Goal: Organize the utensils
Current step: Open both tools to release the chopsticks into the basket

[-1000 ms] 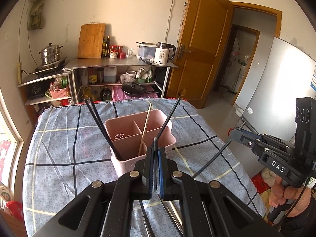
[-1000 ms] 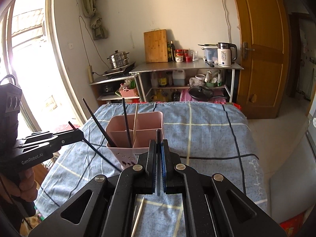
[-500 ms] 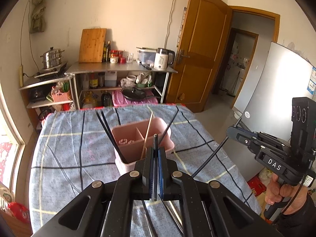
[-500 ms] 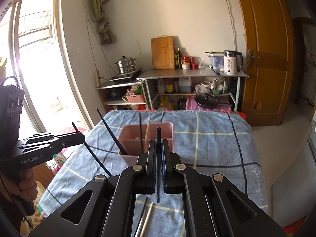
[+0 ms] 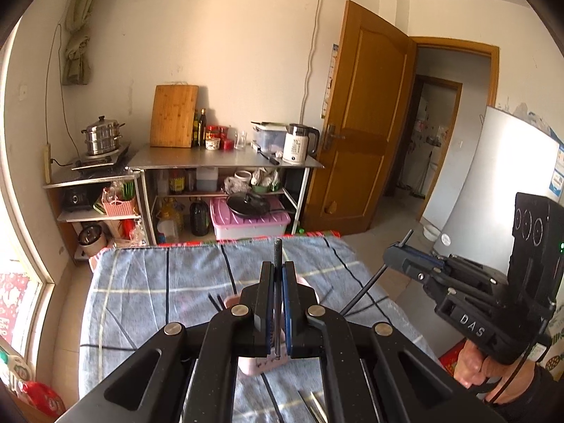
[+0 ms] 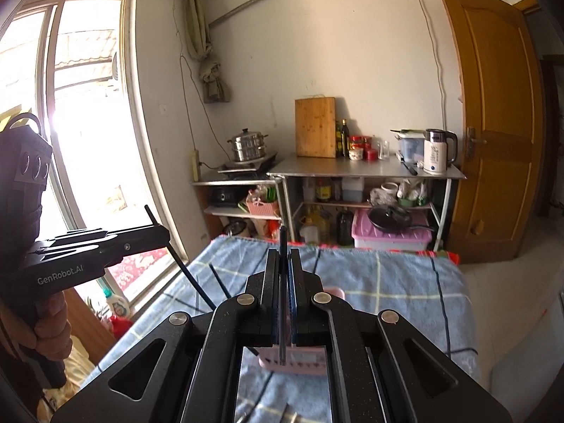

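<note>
Left wrist view: the left gripper (image 5: 277,283) has its jaws clamped on a black chopstick (image 5: 278,252), which stands nearly upright between the blue pads, its top poking above them. Directly behind and below, mostly hidden by the gripper body, sits the pink utensil holder (image 5: 253,366) on the desk (image 5: 148,282), which wears a blue checked cloth. Dark chopstick tips (image 5: 213,301) rise from the holder's left side. A few loose utensils (image 5: 313,403) lie on the cloth at the bottom edge, too little showing to name them. To the right, the right gripper (image 5: 400,257) is held up by a hand (image 5: 476,370); its jaws pinch a second black chopstick (image 5: 370,287) that slants down toward the desk.

Right wrist view: the right gripper (image 6: 285,268) shows the same closed grip on its chopstick (image 6: 283,243), with the holder (image 6: 299,359) partly seen beneath. The left gripper (image 6: 158,236) is at the left, its chopstick (image 6: 190,275) angled downward. Beyond the desk stand a metal shelf (image 6: 366,169), a cutting board (image 6: 314,127) and a kettle (image 6: 437,155).
</note>
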